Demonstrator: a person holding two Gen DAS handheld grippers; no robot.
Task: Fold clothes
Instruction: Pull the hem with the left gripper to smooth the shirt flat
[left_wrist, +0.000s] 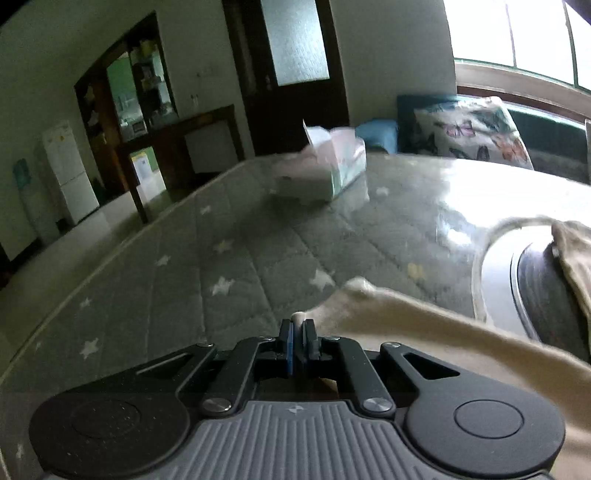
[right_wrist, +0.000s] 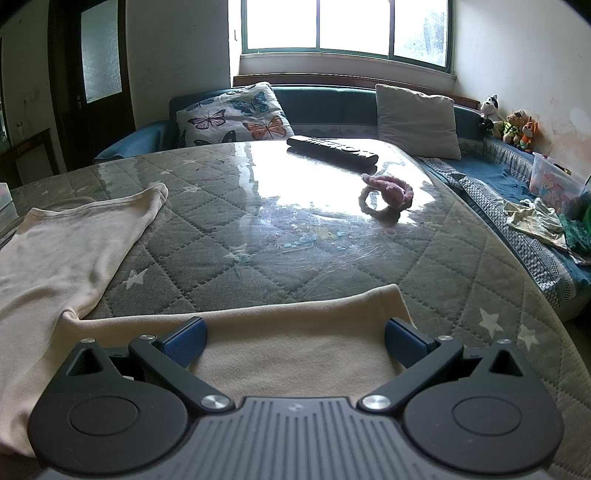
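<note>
A cream garment lies spread over the left and near part of the grey quilted table cover. Its near sleeve runs flat between the fingers of my right gripper, which stands wide open just above it. In the left wrist view my left gripper is shut on an edge of the same cream garment; a small fold of cloth shows above the pinched blue pads. From there the cloth stretches to the right, lifted off the table.
A tissue pack sits at the table's far side. A black remote and a pink hair band lie on the shiny middle. A sofa with a butterfly pillow, a plain cushion and loose clothes runs behind and right.
</note>
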